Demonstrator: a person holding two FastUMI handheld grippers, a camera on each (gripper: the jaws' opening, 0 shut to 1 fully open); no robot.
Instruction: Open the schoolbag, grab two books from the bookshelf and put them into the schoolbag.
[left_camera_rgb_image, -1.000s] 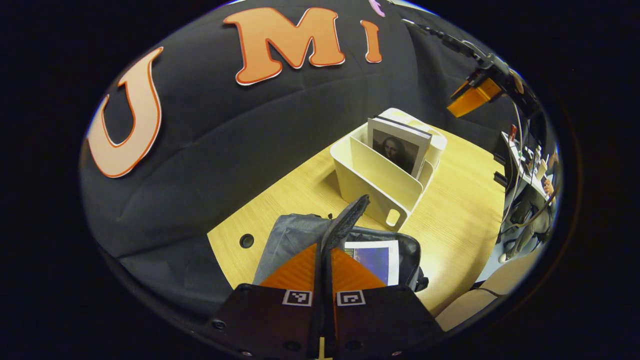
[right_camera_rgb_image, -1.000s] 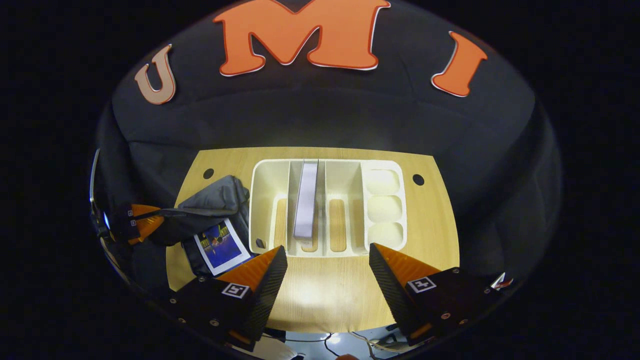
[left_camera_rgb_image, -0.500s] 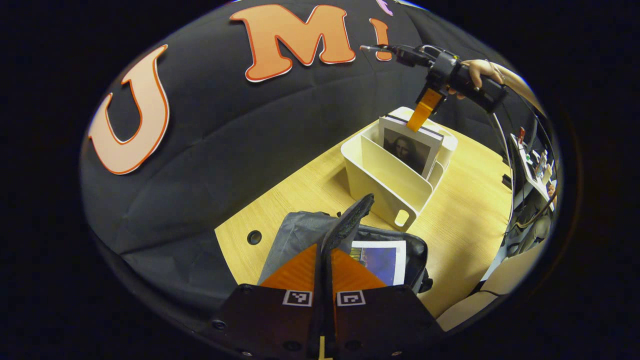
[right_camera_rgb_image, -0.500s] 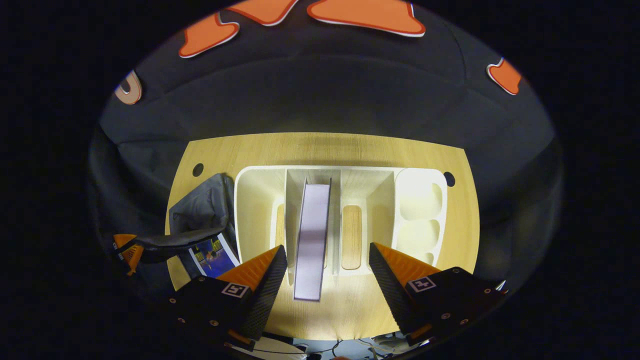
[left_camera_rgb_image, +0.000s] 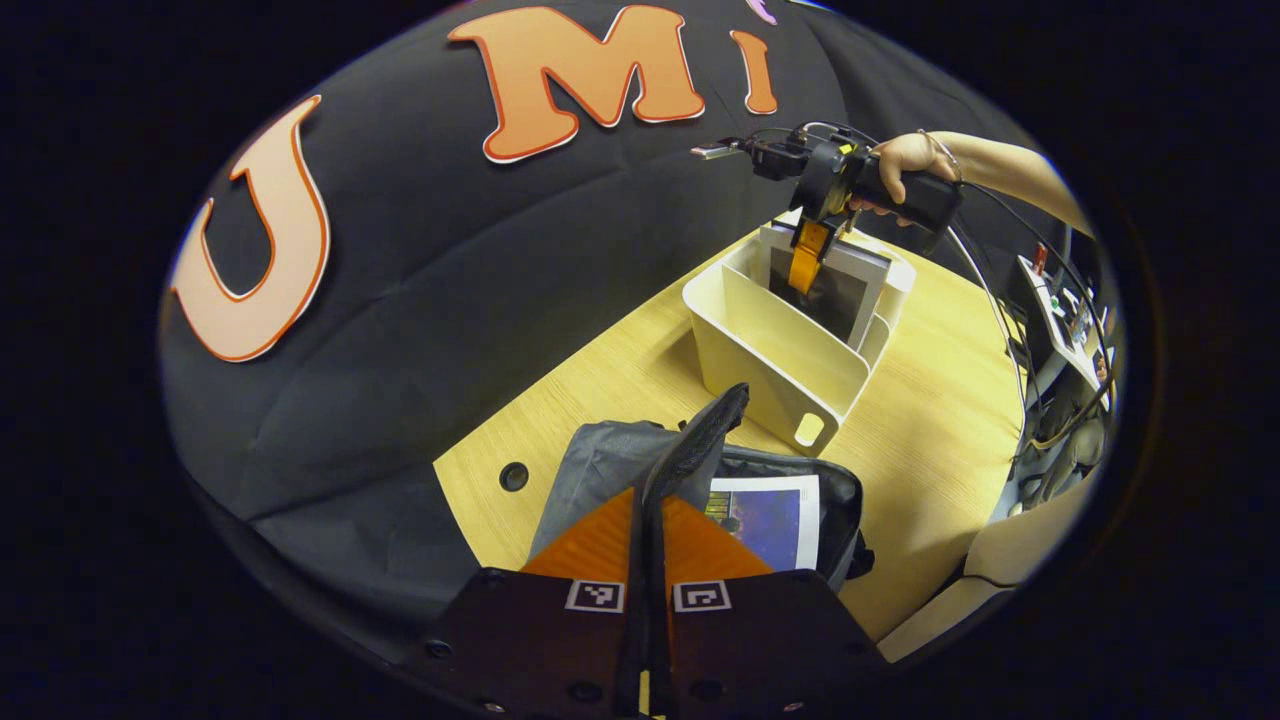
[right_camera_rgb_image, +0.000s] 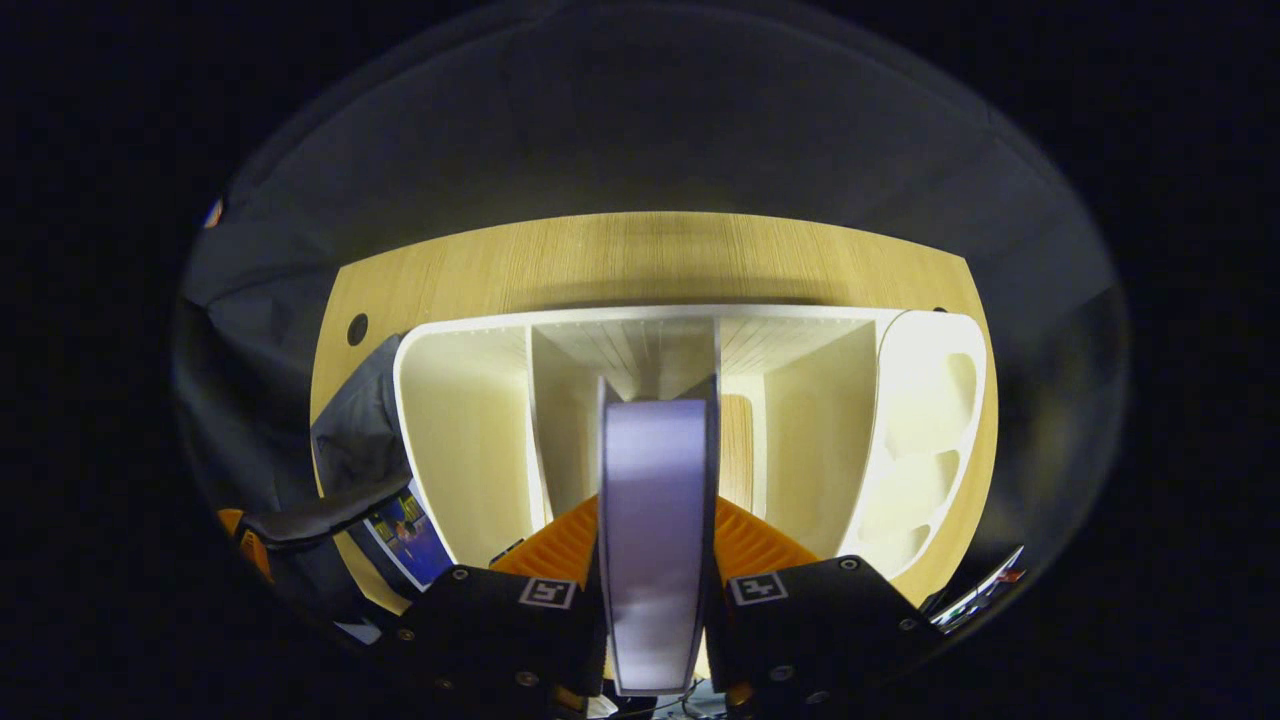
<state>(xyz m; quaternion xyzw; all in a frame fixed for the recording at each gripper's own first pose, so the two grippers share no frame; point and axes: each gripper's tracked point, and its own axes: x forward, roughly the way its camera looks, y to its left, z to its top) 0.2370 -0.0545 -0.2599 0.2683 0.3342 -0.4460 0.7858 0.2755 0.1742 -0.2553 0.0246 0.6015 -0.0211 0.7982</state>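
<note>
Step two was underway: my right gripper (right_camera_rgb_image: 655, 560) clamped the second book (right_camera_rgb_image: 655, 520) in the bookshelf (left_camera_rgb_image: 770, 345); my left gripper (left_camera_rgb_image: 648, 520) pinched the schoolbag (left_camera_rgb_image: 640, 470) strap at six o'clock. Next, I judged, lift straight up.

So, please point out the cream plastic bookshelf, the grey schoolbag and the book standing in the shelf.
cream plastic bookshelf (left_camera_rgb_image: 770, 350), left gripper view, its near side wall.
grey schoolbag (left_camera_rgb_image: 600, 470), left gripper view, its grey flap.
book standing in the shelf (right_camera_rgb_image: 655, 520), right gripper view, its top edge.
</note>
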